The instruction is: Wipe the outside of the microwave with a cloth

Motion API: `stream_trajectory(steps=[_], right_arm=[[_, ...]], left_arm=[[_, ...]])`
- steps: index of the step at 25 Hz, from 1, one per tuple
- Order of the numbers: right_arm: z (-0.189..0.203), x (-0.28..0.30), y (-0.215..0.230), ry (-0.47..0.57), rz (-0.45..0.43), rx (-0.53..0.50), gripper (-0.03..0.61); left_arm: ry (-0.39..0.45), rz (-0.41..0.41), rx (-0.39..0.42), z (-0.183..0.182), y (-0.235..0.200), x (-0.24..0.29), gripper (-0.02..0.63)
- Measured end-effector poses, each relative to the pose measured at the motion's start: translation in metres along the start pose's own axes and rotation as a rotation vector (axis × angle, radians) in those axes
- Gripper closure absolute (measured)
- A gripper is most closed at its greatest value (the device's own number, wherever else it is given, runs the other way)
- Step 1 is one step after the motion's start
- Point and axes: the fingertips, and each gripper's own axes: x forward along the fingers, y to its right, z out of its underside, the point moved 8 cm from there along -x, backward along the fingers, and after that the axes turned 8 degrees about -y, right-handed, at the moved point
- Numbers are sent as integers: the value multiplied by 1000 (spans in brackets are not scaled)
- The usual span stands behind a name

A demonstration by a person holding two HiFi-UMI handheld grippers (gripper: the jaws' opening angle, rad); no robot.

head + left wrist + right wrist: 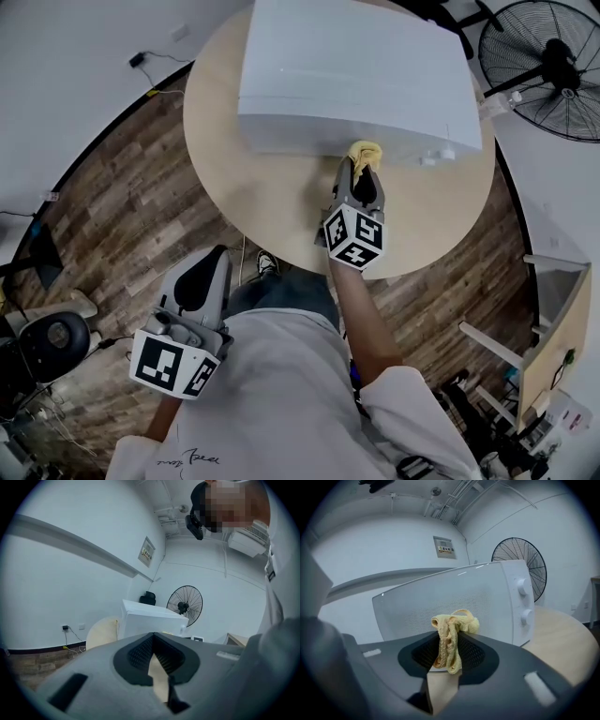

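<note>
A white microwave (356, 75) stands on the round wooden table (244, 187); its glass door (440, 606) and two knobs (524, 603) face me in the right gripper view. My right gripper (364, 173) is shut on a bunched yellow cloth (451, 637), which sits at the lower front face of the microwave, whether touching I cannot tell. In the head view the cloth (365, 155) shows just under the microwave's front edge. My left gripper (199, 281) hangs low beside my body, away from the table, jaws shut with nothing between them; the microwave (150, 618) is far off in its view.
A black standing fan (548, 66) is beyond the table at the right. A wooden shelf unit (553, 328) stands on the floor at the right. A black chair base (52, 342) sits at the left on the plank floor.
</note>
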Motion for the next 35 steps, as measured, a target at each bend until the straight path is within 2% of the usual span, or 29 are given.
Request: stream_trajectory(steps=[17,35], right_arm=[[22,13,-71,-34,-106,-25,456],[39,25,-129,-74,-224,-29,456]], left_arm=[[12,-70,-45,15,-32,-35,620],[7,-126,-57,24,-34,-50,620]])
